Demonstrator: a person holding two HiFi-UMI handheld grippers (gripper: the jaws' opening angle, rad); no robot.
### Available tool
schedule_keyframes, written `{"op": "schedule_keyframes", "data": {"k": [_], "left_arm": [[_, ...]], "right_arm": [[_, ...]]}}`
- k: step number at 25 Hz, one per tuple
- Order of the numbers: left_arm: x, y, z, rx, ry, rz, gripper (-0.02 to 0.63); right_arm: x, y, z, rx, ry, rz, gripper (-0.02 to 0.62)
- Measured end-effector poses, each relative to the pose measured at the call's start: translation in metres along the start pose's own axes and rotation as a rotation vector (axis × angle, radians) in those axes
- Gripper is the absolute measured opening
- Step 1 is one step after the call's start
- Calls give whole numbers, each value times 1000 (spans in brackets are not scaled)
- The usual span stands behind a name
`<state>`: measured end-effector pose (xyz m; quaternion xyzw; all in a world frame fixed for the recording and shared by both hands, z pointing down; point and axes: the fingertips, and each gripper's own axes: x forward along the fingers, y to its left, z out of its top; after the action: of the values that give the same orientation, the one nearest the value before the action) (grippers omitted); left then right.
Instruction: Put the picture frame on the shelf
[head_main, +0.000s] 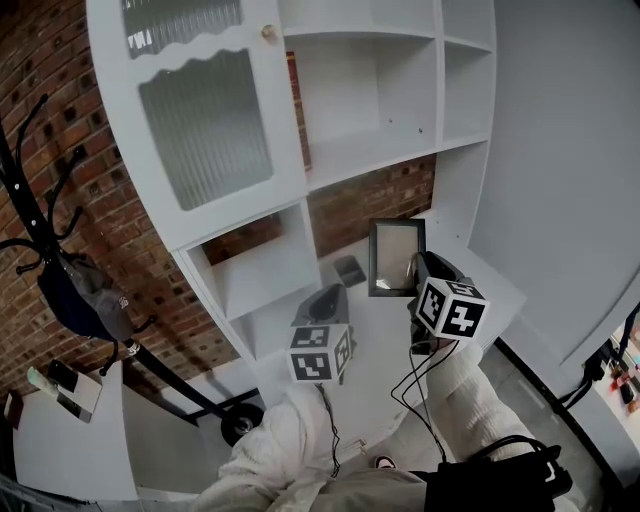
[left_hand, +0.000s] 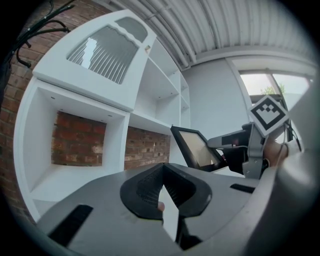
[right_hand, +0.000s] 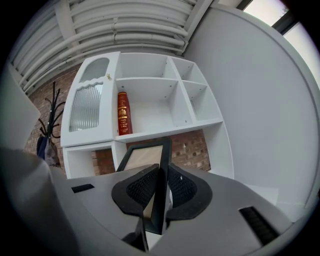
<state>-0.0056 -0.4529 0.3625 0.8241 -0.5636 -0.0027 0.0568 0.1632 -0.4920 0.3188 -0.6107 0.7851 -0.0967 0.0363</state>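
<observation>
The shelf (head_main: 365, 150) (right_hand: 167, 131) is a white unit of open compartments. A ribbed-glass door (head_main: 205, 125) (right_hand: 87, 107) covers its upper left section. The compartment just beside that door holds one red book (right_hand: 123, 112), standing upright against the compartment's left wall. The lower compartments are backless and show the brick wall (head_main: 370, 200) behind them.

The frame (head_main: 396, 257) (right_hand: 150, 156) (left_hand: 196, 147) is not on the shelf. Your right gripper (head_main: 414, 275) (right_hand: 160, 187) pinches it by one side edge, with a jaw on the front and a jaw on the back. It is held upright in the air over the white ledge (head_main: 375, 325), in front of the lower compartments. The frame is rectangular, with a dark rim and a plain pale pane. Whether the pane carries a picture cannot be told.

Your left gripper (head_main: 325, 300) (left_hand: 164, 187) has its jaws pressed together at the tips, with nothing between them. It sits low, to the left of the frame and apart from it.
</observation>
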Motion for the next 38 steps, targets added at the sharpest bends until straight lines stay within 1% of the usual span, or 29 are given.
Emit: {"op": "schedule_keyframes", "data": {"k": [5, 11, 14, 22, 27, 31, 34, 38], "left_arm": [[15, 5, 30, 30, -31, 5, 8], [47, 4, 79, 52, -104, 12, 8], [62, 5, 98, 58, -128, 28, 8], [103, 2, 137, 76, -167, 76, 8], [122, 8, 155, 99, -175, 122, 8], [135, 17, 173, 103, -172, 168, 8], [147, 27, 181, 76, -151, 196, 8], [156, 35, 181, 31, -129, 204, 8]], "right_arm": [[19, 3, 32, 12, -33, 21, 69], [53, 3, 81, 35, -77, 60, 69], [73, 0, 101, 54, -77, 81, 69], [123, -6, 137, 73, -77, 134, 69], [155, -2, 161, 55, -73, 166, 69], [180, 0, 177, 41, -50, 171, 69], [202, 2, 179, 54, -5, 169, 69], [223, 7, 176, 44, 35, 157, 69]]}}
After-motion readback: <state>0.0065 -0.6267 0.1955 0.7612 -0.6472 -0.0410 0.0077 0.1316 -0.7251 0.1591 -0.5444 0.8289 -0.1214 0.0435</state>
